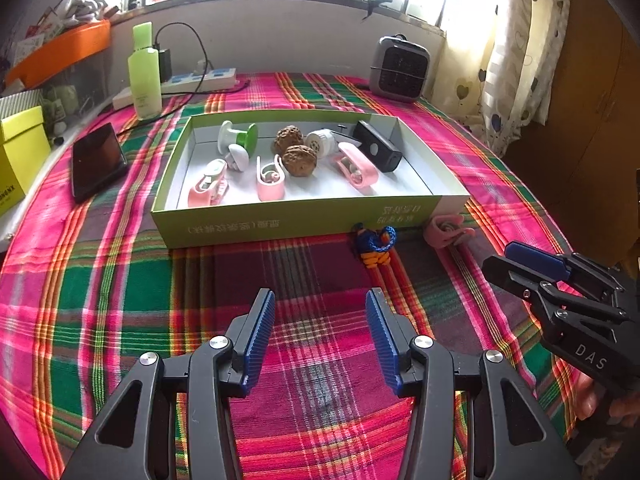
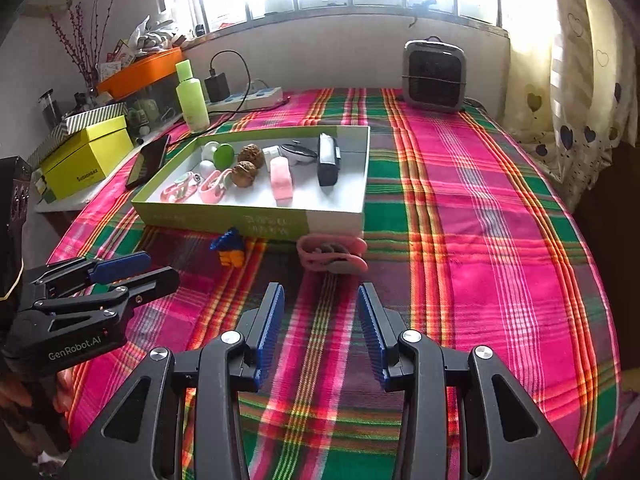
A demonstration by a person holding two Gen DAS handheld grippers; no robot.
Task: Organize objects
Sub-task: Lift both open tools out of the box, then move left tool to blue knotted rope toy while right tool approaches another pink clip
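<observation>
A shallow green box (image 1: 280,222) (image 2: 200,216) lies on the plaid cloth and holds several pink clips, two walnuts (image 1: 298,160) (image 2: 244,174), a green-and-white knob and a black device (image 1: 376,146) (image 2: 328,162). In front of its near wall lie a blue-and-orange knotted cord (image 1: 376,246) (image 2: 230,250) and a pink clip (image 1: 446,232) (image 2: 332,256). My left gripper (image 1: 320,328) (image 2: 132,268) hovers open short of the cord, nothing between its fingers. My right gripper (image 2: 320,320) (image 1: 500,260) is open and empty too, just short of the pink clip.
A black phone (image 1: 96,160) (image 2: 148,160) lies left of the box. Behind stand a green bottle (image 1: 144,72) (image 2: 192,98), a power strip (image 1: 200,80) and a grey heater (image 1: 400,68) (image 2: 434,76). A yellow box (image 2: 86,156) sits at the left edge; curtains hang at right.
</observation>
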